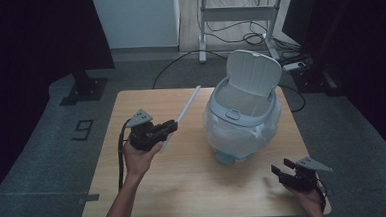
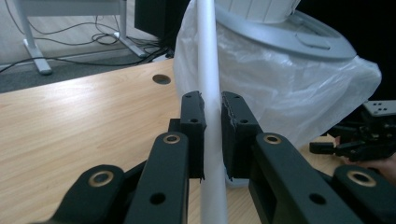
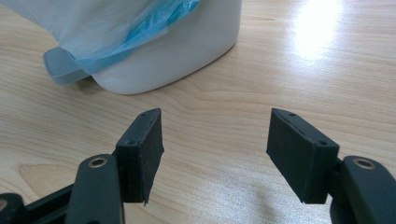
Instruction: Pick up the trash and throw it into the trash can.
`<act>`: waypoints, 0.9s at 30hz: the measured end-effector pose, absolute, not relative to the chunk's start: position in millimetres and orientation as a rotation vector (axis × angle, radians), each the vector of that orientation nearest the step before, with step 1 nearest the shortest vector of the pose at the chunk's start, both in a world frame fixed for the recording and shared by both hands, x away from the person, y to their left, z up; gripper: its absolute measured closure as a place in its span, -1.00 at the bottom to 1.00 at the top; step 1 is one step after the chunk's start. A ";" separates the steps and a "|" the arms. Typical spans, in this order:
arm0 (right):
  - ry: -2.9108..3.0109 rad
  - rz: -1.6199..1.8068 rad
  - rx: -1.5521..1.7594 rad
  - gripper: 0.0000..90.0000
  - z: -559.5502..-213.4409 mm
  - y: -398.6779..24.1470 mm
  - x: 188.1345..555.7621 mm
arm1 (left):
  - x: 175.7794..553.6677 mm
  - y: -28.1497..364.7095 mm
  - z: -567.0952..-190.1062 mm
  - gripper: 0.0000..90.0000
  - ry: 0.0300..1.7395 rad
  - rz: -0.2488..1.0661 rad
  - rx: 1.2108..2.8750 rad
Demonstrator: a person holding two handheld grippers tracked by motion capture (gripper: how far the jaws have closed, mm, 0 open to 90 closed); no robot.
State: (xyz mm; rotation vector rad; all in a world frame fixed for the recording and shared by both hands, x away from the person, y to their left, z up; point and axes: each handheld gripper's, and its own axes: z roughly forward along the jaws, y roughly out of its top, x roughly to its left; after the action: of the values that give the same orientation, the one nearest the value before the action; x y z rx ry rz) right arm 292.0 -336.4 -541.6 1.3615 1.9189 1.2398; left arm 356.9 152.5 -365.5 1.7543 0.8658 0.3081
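My left gripper (image 1: 168, 126) is clamped on a long, thin white plastic rod (image 1: 187, 107), with the pads pinching its near end. The rest of the rod runs away from me over the pale wooden bench (image 1: 149, 181), angled toward the bench's far edge. In the left gripper view the rod (image 2: 208, 88) stands between the jaws, just beside the clear plastic liner bag (image 2: 280, 88).

The bag is draped over a white plastic pedal bin (image 1: 241, 117) with its grey lid up. My right gripper (image 1: 283, 173) rests near the bench's front right corner, jaws wide apart with nothing between them; bare bench shows between the pads in its own view, and the bin base (image 3: 187, 42) sits well ahead.

Risks, as I judge them:
- The grip is at one end of a long rod, so leverage is poor. The rod may pivot or slip in the pads if the free end knocks anything.
- A swing toward the bin could snag or tear the liner, or pull it off the rim.
- The bin looks light. A push from the rod could slide or tip it.
- The raised lid could be bumped shut.
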 end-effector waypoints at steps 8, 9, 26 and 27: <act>1.920 1.236 1.367 -0.21 -541.9 -337.2 292.4 | 358.7 145.1 -357.9 0.78 0.849 0.309 1.753; 1.921 1.235 1.367 -0.21 -542.1 -336.9 292.5 | 359.2 144.4 -357.3 0.78 0.847 0.308 1.754; 1.924 1.233 1.382 -0.21 -543.6 -337.6 293.4 | 363.6 136.5 -345.1 0.78 0.824 0.299 1.750; 1.923 1.233 1.383 -0.21 -543.6 -337.9 293.5 | 363.8 135.7 -343.7 0.78 0.822 0.297 1.749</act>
State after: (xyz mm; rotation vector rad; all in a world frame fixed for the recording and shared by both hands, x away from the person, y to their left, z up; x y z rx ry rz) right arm 293.5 -337.9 -543.6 1.3828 1.9229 1.2334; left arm 363.8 135.7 -343.7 1.7487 0.8218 0.2972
